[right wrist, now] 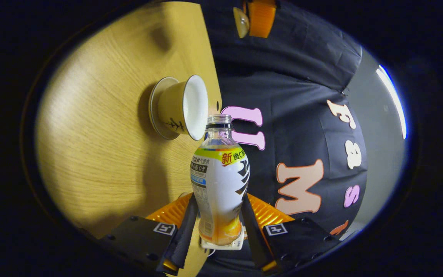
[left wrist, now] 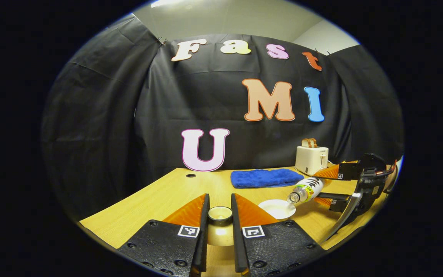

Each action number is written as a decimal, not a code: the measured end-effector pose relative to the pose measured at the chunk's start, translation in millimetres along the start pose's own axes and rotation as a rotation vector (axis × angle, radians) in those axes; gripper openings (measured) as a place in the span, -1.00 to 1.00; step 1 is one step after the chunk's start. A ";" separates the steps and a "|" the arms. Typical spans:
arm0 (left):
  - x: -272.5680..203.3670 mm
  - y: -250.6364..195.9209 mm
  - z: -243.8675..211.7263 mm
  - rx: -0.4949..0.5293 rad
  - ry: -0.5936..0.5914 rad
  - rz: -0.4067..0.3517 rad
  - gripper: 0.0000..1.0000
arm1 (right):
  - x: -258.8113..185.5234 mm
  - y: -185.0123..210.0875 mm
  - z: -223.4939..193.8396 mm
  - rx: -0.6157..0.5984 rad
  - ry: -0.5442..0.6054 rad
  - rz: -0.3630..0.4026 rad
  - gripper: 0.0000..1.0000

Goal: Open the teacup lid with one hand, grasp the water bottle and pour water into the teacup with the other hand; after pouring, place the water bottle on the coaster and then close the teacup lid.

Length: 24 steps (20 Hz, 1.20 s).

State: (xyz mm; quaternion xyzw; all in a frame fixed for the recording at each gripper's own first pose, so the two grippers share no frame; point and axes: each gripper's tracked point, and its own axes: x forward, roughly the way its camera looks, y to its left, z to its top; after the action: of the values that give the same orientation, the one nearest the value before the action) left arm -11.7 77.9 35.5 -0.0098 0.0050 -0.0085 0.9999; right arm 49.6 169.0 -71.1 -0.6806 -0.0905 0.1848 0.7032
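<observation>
1. The left gripper (left wrist: pixel 220 215) is clamped on the teacup lid (left wrist: pixel 220 214), held up near the teacup (left wrist: pixel 278 208).
2. The right gripper (right wrist: pixel 218 215) grips the water bottle (right wrist: pixel 220 181), tipped sideways with its uncapped mouth at the teacup's rim.
3. Pouring well likely means keeping the mouth over the rim and tilting slowly.
4. Beyond the teacup on the wooden table (left wrist: pixel 160 200) lie a blue cloth (left wrist: pixel 265 178) and a toaster (left wrist: pixel 311 158), before the black cloth wall.
</observation>
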 end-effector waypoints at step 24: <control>5.7 -44.7 5.8 0.013 -0.005 -0.095 -0.49 | 56.8 -76.0 -69.1 1.381 0.069 -0.063 0.39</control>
State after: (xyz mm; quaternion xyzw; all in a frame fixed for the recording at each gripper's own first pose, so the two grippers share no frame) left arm -6.7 33.3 42.1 -0.0036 0.0017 -0.0560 0.9984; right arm 138.2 126.5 -6.8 -0.0795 0.0506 0.1578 0.9830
